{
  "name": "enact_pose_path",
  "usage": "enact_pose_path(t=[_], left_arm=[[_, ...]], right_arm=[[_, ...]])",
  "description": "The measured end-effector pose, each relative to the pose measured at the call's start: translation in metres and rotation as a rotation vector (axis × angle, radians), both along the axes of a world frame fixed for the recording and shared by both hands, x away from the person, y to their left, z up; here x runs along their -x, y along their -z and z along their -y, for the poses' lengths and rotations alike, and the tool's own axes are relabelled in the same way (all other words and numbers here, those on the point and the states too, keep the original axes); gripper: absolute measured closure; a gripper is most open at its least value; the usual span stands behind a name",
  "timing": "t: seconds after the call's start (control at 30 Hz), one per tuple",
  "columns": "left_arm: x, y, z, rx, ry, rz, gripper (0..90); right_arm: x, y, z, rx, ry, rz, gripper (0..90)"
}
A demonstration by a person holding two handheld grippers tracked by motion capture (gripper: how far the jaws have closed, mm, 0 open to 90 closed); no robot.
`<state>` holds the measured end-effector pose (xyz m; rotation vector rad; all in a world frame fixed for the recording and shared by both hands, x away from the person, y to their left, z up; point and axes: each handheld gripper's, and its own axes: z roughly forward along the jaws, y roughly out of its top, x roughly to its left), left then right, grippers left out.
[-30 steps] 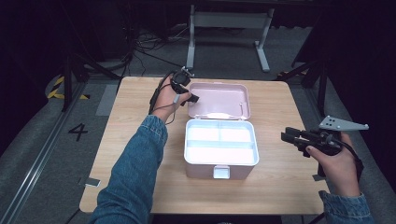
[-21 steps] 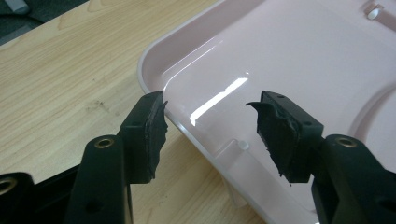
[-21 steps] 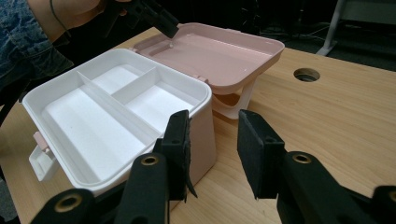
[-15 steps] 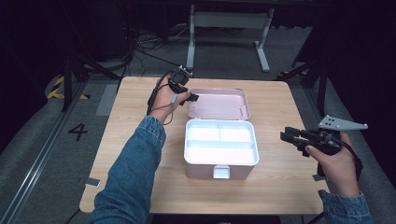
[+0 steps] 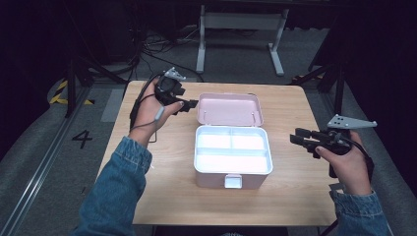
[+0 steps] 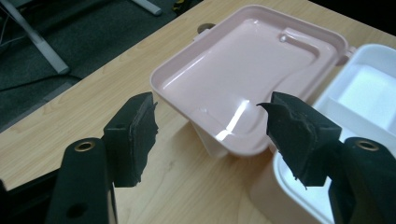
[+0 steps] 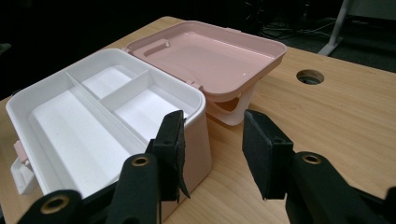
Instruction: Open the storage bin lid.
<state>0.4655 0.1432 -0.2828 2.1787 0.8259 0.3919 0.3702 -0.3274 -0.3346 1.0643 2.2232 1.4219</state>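
Sitting near the middle of the wooden counter (image 5: 162, 172) is a pink box (image 5: 231, 164) with its lid (image 5: 229, 109) thrown back flat behind it, the pale pink inside of the lid facing up. The box holds a white tray (image 5: 232, 149) split into one long compartment at the near side and two smaller ones at the far side; all three look bare. A small white latch (image 5: 232, 181) hangs at the front wall.

The left hand-held gripper (image 5: 189, 104) is held at the lid's left edge, just beside it and not touching, with its jaws spread wide; in the left gripper view the lid's corner lies between and beyond the two black pads (image 6: 140, 135). The right hand-held gripper (image 5: 297, 136) hovers to the right of the box, apart from it, pointing toward its side wall, jaws parted to a middling gap and holding nothing. A round hole (image 7: 309, 76) in the counter shows beyond the lid.
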Motion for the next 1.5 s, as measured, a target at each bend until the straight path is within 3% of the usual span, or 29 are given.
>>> enact_pose_path(t=[0.2,0.33,0.4,0.53,0.67,0.77,1.13,1.3,1.5], left_arm=[[0.035,-0.009,-0.024,-0.012,0.018,0.019,32.4],[0.056,-0.005,-0.039,-0.082,0.011,0.038,32.1],[0.065,-0.003,-0.047,-0.077,0.013,0.017,32.2],[0.079,0.000,-0.059,-0.065,-0.005,0.011,32.3],[0.091,0.007,-0.069,-0.091,-0.013,-0.014,32.2],[0.098,0.015,-0.076,-0.119,-0.034,-0.043,32.1],[0.121,0.043,-0.080,-0.137,-0.035,-0.114,32.0],[0.121,0.057,-0.084,-0.162,-0.040,-0.167,31.9],[0.114,0.076,-0.091,-0.206,-0.100,-0.227,31.7]], right_arm=[[-0.007,0.001,0.004,0.020,-0.007,-0.011,56.0],[-0.010,0.002,0.006,0.023,-0.007,-0.021,54.3],[-0.011,0.003,0.007,0.027,-0.013,-0.026,54.0],[-0.012,0.005,0.008,0.029,-0.010,-0.030,53.9],[-0.012,0.006,0.010,0.024,-0.006,-0.042,52.4],[-0.011,0.007,0.013,0.025,0.002,-0.048,52.1],[-0.010,0.012,0.022,0.037,0.015,-0.077,51.4],[-0.011,0.015,0.023,0.049,0.021,-0.096,51.0],[-0.012,0.020,0.024,0.077,0.040,-0.144,49.6]])
